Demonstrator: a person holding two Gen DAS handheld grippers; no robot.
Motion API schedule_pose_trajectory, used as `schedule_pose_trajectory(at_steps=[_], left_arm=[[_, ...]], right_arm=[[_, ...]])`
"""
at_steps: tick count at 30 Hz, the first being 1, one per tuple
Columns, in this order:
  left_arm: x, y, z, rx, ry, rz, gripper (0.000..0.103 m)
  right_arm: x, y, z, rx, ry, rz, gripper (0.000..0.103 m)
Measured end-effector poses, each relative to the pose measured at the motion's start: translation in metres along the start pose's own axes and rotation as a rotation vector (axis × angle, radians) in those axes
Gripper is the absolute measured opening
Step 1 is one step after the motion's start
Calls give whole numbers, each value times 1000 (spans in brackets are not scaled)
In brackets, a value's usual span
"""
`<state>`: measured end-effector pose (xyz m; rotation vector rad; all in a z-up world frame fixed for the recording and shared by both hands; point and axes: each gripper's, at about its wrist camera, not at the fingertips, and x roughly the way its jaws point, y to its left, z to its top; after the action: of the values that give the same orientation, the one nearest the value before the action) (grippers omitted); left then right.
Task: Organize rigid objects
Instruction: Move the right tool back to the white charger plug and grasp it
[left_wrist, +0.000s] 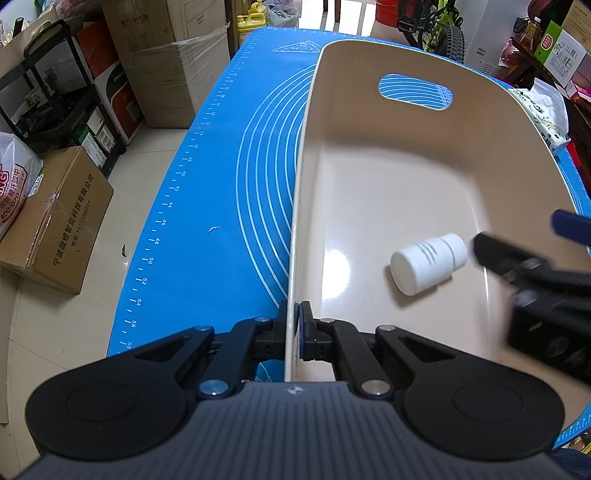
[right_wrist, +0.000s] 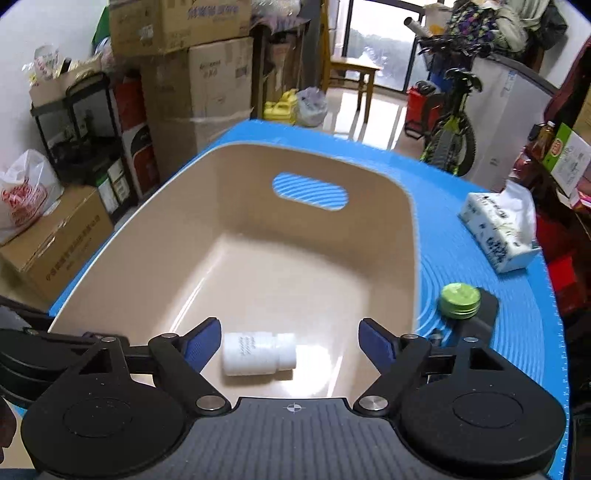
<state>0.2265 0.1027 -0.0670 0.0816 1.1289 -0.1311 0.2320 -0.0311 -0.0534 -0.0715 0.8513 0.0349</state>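
A beige plastic basket (left_wrist: 424, 166) with handle slots stands on the blue mat (left_wrist: 207, 206). A white pill bottle (left_wrist: 428, 263) lies on its side on the basket floor; it also shows in the right wrist view (right_wrist: 258, 353). My left gripper (left_wrist: 294, 332) is shut on the basket's left rim. My right gripper (right_wrist: 290, 341) is open and empty, just above the bottle inside the basket (right_wrist: 155, 236); it shows blurred in the left wrist view (left_wrist: 517, 254). A green-capped dark jar (right_wrist: 460, 300) stands on the mat right of the basket.
A tissue pack (right_wrist: 498, 229) lies on the mat at the far right. Cardboard boxes (left_wrist: 55, 221) and a black rack (left_wrist: 62, 96) stand on the floor to the left. A bicycle (right_wrist: 450, 125) stands beyond the table's far edge.
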Motion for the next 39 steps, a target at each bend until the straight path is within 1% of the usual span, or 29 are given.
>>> schedule_pose_trajectory(at_steps=[4, 5, 6, 8, 14, 19, 23, 28, 33, 39], left_arm=[[0, 0, 0, -1, 0, 0, 5], [0, 0, 0, 0, 0, 1, 5], [0, 0, 0, -1, 0, 1, 5], [0, 0, 0, -1, 1, 1, 5], [0, 1, 0, -3, 1, -3, 5], [0, 2, 0, -5, 1, -5, 5], [0, 2, 0, -5, 1, -5, 5], [0, 2, 0, -6, 1, -6, 5], [0, 2, 0, -6, 1, -6, 5], [1, 2, 0, -5, 2, -5, 5]], right_arm=[[-14, -21, 3, 47, -35, -4, 84], [-18, -27, 3, 61, -44, 19, 85], [-21, -30, 2, 70, -48, 16, 86], [-29, -35, 2, 73, -69, -9, 87], [-53, -60, -2, 110, -110, -28, 88], [-67, -89, -14, 139, -121, -79, 90], [-66, -119, -36, 177, -81, -136, 90], [-50, -146, -67, 242, 9, -160, 90], [-29, -155, -91, 293, 78, -151, 90], [-10, -152, -102, 325, 134, -138, 88]])
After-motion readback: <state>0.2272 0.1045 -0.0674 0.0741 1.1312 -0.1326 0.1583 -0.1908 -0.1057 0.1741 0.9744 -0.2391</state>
